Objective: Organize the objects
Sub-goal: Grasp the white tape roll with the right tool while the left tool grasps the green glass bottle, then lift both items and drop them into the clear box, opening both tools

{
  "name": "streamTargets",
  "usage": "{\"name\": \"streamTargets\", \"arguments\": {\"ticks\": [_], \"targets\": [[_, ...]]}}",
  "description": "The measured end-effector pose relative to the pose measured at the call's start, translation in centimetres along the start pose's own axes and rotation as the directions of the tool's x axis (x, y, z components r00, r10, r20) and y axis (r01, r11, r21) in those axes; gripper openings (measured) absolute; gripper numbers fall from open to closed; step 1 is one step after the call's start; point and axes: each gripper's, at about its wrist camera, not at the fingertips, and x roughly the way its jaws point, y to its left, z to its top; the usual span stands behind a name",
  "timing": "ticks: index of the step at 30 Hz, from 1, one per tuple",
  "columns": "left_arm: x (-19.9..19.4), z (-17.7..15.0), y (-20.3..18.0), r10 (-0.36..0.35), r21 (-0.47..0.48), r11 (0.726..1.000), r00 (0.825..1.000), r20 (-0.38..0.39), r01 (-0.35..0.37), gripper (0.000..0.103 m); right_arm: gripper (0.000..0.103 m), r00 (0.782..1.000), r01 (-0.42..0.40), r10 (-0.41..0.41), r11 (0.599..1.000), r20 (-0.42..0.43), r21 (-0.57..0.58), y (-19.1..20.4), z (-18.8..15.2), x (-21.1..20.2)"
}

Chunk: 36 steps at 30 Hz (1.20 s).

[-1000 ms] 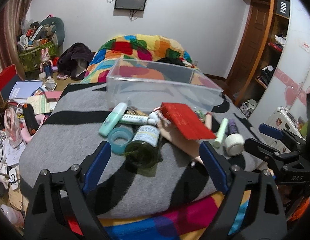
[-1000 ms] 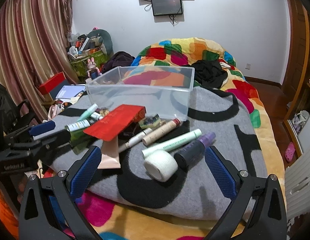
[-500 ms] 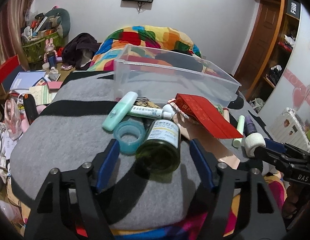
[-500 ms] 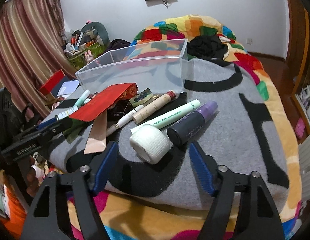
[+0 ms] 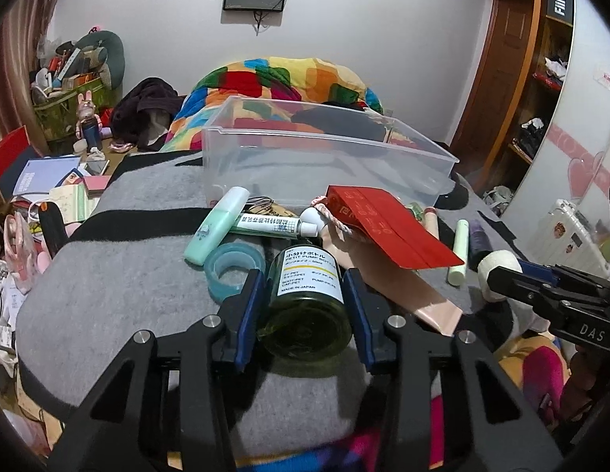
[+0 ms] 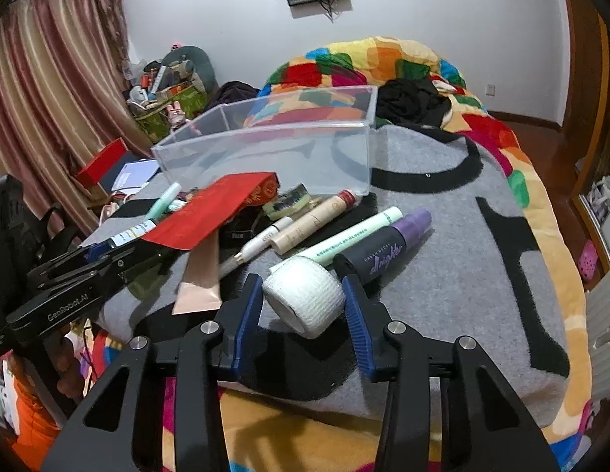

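A clear plastic bin stands on a grey blanket, with a heap of small items in front of it. My left gripper is shut on a green glass bottle with a white label, lying on its side. My right gripper is shut on a white bandage roll. A red envelope, a mint tube, a blue tape ring, a purple-capped bottle and a pale green tube lie in the heap.
The bed's colourful quilt and dark clothes lie behind the bin. Books and clutter crowd the left side. A wooden shelf stands at right. The blanket's right part is bare.
Both grippers moved forward and closed: the left around the green bottle, the right around the white bandage roll.
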Motion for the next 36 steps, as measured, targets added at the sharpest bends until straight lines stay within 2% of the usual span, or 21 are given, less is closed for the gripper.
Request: {"name": "streamTargets", "arguments": {"ticks": [8,16,23,29,36], "targets": [[-3.0,0.6,0.2,-0.026,-0.008,1.000,0.999,0.043,0.027,0.041,0.038,0.998,-0.019,0.021,0.999,0.052,-0.041,0.9,0.1,-1.9],[-4.6,3.2,0.4,-0.018,-0.003,1.000,0.992,0.123,0.019,0.041,0.038,0.993,-0.020,0.026,0.998,0.111,-0.056,1.1,2.7,-2.0],[-3.2,6.4,1.1,-0.003,-0.011,1.000,0.990,0.142,0.004,0.041,0.038,0.987,-0.010,0.021,0.998,0.160,-0.067,1.3,6.3,-1.1],[-0.9,9.3,1.8,0.019,-0.030,0.999,0.990,0.143,-0.015,0.041,0.038,0.987,-0.016,0.023,0.999,0.159,-0.042,0.8,9.5,1.0],[2.7,12.1,2.6,0.013,-0.055,0.998,0.996,0.086,-0.008,0.041,0.038,0.991,0.002,0.000,1.000,0.133,-0.018,0.2,12.4,3.7]]}}
